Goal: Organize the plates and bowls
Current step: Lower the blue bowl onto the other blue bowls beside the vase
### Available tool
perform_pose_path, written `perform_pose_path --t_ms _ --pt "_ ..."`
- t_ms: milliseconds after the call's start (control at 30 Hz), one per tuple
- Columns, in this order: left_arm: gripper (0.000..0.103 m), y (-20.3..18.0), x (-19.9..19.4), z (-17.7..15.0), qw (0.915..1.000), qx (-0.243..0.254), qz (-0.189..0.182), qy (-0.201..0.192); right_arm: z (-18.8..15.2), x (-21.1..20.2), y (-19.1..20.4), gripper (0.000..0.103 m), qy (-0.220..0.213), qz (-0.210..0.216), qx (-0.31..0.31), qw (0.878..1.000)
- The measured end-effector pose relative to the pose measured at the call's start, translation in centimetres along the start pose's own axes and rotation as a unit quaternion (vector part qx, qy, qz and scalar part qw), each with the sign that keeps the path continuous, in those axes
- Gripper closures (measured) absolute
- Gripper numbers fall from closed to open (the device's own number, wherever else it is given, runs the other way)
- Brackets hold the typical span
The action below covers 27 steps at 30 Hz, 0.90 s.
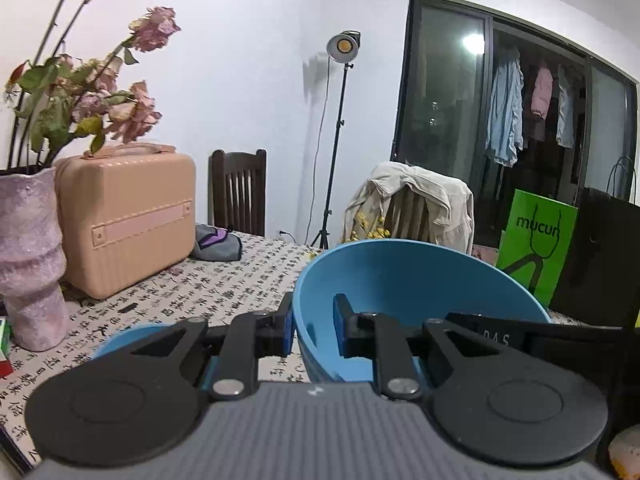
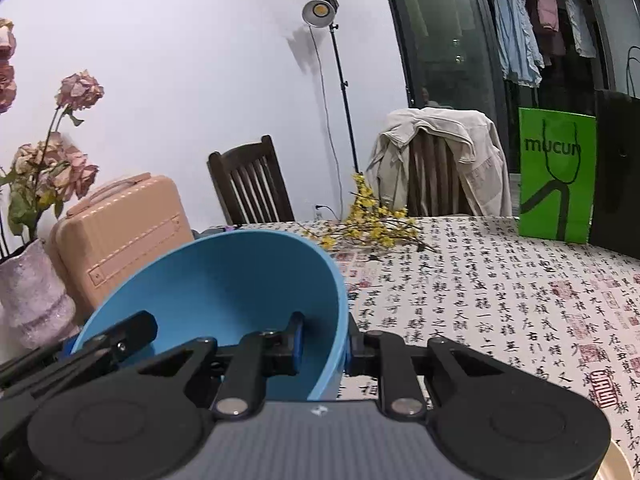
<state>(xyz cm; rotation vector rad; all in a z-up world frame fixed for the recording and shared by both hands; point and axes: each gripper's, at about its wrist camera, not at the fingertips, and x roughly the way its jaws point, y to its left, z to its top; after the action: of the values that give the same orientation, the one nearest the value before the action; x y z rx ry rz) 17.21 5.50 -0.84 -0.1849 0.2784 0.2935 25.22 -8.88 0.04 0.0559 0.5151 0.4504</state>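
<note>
A blue bowl [image 1: 420, 280] hangs above the table, held between both grippers and tilted with its opening towards the cameras. My left gripper [image 1: 314, 330] is shut on its left rim, one pad inside the wall and one outside. My right gripper [image 2: 324, 344] is shut on the opposite rim of the same blue bowl [image 2: 240, 280]. The right gripper's black body [image 1: 560, 340] shows beyond the bowl in the left wrist view. A second blue dish [image 1: 120, 338] lies on the table under my left finger, mostly hidden. A cream dish edge [image 2: 616, 464] shows at the bottom right.
The table wears a calligraphy-print cloth [image 2: 500, 300]. A pink case [image 1: 128, 220] and a vase of dried flowers [image 1: 30, 260] stand at the left. Yellow flower sprigs [image 2: 372, 228] lie at the far side. A green bag [image 2: 556, 176] and a black bag [image 2: 618, 176] stand at the right.
</note>
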Motion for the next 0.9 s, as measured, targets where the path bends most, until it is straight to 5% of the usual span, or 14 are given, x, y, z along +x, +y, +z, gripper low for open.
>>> perform_pose_path --t_ms 900 --pt "0.084 7.0 -0.7 1.2 0.9984 -0.041 0.027 -0.027 0.3 1.9 7.2 0.084 0.004 0.045 -0.021 0.999"
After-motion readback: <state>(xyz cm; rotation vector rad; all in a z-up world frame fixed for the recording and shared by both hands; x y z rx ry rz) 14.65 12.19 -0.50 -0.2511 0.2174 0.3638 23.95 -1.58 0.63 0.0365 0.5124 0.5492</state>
